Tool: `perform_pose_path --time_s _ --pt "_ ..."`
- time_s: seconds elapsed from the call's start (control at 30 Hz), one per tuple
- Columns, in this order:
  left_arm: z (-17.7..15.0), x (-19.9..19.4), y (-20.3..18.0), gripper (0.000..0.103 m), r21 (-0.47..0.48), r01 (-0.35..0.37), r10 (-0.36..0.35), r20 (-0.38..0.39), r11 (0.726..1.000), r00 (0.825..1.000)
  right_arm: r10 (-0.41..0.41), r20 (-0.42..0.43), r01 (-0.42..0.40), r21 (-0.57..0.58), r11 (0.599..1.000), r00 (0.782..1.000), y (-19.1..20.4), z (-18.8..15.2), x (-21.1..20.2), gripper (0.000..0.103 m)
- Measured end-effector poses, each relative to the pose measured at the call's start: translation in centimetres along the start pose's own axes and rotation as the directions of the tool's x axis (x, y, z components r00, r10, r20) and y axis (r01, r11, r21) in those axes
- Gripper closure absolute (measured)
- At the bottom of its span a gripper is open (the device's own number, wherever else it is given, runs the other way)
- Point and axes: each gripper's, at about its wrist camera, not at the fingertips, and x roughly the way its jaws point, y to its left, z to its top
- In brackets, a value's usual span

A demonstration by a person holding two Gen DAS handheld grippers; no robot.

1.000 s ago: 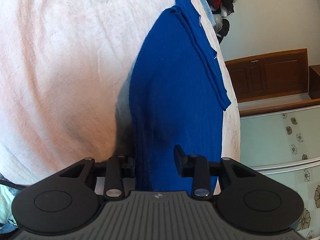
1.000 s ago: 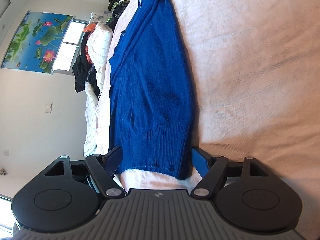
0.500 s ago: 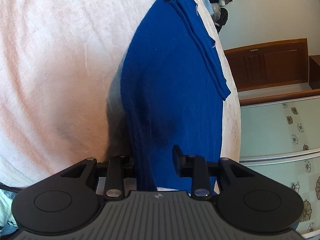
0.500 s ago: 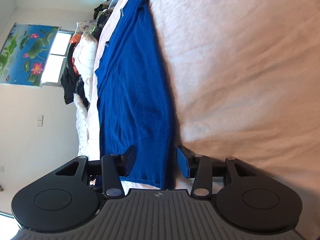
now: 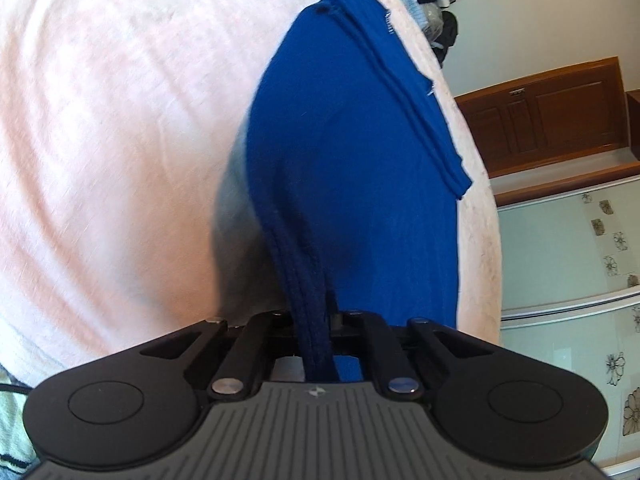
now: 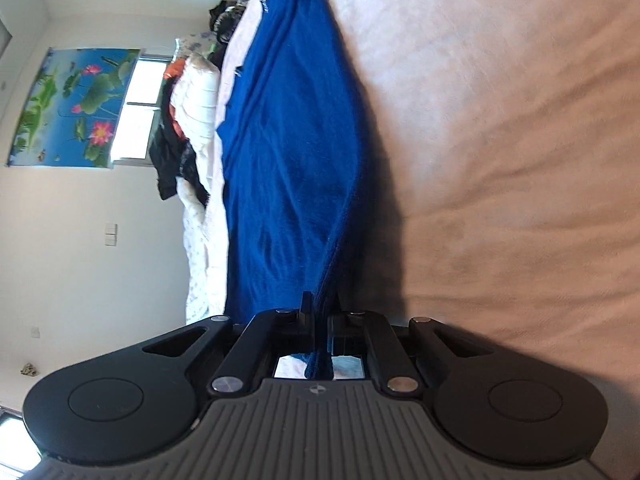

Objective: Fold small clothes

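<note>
While pinched at its near hem by left gripper (image 5: pixel 314 320) and right gripper (image 6: pixel 320 316), both clamped tight on fabric. Blue sweater (image 5: pixel 352 168) stretching long-axis toward twelve o'clock over pink bedspread (image 5: pixel 120 120). Equally near either claw.

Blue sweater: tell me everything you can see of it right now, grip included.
The blue sweater is a deep blue knit with a ribbed hem and looks soft. It lies lengthwise on the pink bedspread, with a narrower piece, perhaps a sleeve, folded along one side. The left gripper and the right gripper are each shut on a pinched ridge of its near edge, which rises off the bed and casts a shadow. The rest lies flat on the bed.
</note>
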Motion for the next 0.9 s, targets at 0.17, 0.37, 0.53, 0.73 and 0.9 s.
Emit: perform_pose_path --time_s 0.17,0.37,0.53,0.73,0.9 --pt "2.2 -0.8 -2.4 0.098 0.025 0.076 -0.077 0.04 0.997 0.996 0.098 0.009 -0.098 -0.02 0.995 0.995 2.3 2.0 -0.1 0.093" --pt "7.0 -0.6 -4.8 0.098 0.025 0.158 -0.16 0.095 0.987 0.983 0.2 0.041 -0.197 -0.064 0.978 0.979 6.0 7.2 0.3 0.092" --pt "13.8 0.6 -6.6 0.098 0.01 0.205 -0.203 0.192 0.979 0.96 0.252 0.098 -0.238 -0.136 0.962 0.963 9.3 14.6 2.1 0.092" --pt "22.9 6.0 -9.8 0.098 0.026 0.2 -0.2 0.234 0.979 0.951 0.293 0.154 -0.274 -0.131 0.953 0.944 11.2 25.1 6.9 0.092" --pt "29.0 10.8 -11.1 0.098 0.008 0.161 -0.158 0.236 0.987 0.959 0.239 0.185 -0.228 -0.079 0.971 0.953 10.5 31.9 11.6 0.092"
